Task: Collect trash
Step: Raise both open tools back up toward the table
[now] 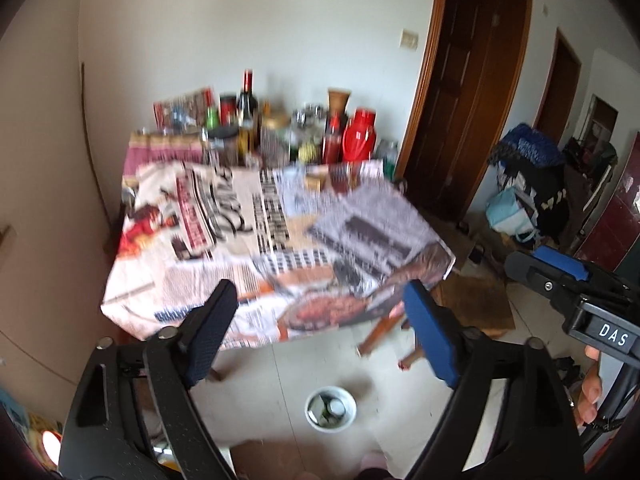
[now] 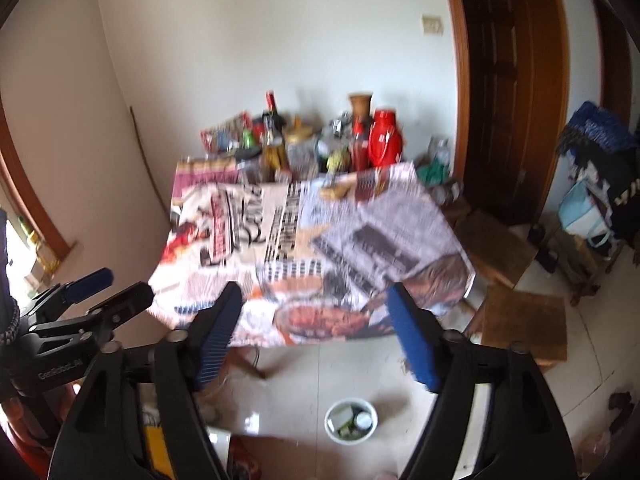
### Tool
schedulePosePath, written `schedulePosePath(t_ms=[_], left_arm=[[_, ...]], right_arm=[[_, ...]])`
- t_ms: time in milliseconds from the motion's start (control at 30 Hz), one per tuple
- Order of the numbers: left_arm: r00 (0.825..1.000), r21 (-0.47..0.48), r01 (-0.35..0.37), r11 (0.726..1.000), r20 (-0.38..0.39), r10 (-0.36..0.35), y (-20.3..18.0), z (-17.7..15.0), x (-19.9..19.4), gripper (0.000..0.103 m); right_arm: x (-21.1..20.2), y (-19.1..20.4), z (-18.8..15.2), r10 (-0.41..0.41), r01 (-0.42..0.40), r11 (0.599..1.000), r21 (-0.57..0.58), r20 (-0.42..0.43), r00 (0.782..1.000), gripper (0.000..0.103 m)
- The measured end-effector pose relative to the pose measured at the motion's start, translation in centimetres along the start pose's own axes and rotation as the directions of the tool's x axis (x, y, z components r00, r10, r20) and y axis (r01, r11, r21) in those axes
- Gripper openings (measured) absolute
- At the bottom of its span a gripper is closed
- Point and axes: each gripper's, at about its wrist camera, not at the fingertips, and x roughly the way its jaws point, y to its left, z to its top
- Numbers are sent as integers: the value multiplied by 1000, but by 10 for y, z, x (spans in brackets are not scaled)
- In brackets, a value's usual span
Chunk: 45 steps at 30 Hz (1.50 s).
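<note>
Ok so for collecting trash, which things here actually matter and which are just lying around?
Part of the job:
- white bin on the floor, already holding trash
- left tool, open and empty
- right tool, open and empty

Just lying about:
- red thermos
- bottles and jars at the table's back
- patterned tablecloth

A white round bin (image 1: 330, 409) is seen standing upright on the pale tiled floor, in front of the near edge of the table and well apart from it. Its top is open. Trash (image 1: 329, 406) is held inside it: a few small pieces, whitish, green and dark, lying close together. The pieces are blurred and cannot be told more exactly. No trash is seen on the floor beside the bin.
</note>
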Motion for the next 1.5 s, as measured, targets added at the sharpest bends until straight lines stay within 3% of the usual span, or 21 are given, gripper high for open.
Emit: schedulePosePath(t_ms=[100,233,533,833,1067,1300,1500], left_arm=[[999,6,0,1000,48,0,2,7,-13,101],[998,16,-5,1000,67,4,3,18,-15,101],[996,13,-47,999,81,45,-5,51,27,101],[988,-66,-120,991,88,126,-25,117,97,101],[981,-166,-159,973,85,175,-30,151,141,101],[979,-204,-195,959,22,203,-10,166,186,101],[983,-222,-184,958,-34,182,38,185,241,101]], right_arm=[[-16,2,8,-18,16,1000,21,82,997,89],[-23,3,20,-51,48,999,27,146,988,102],[13,-21,51,-31,30,1000,6,162,986,102],[70,-65,120,55,-50,998,-46,129,990,102],[108,-90,158,99,-88,991,-97,115,988,102],[159,-90,174,122,-117,988,-102,42,992,102],[220,-73,187,106,-109,991,-72,-49,993,102]])
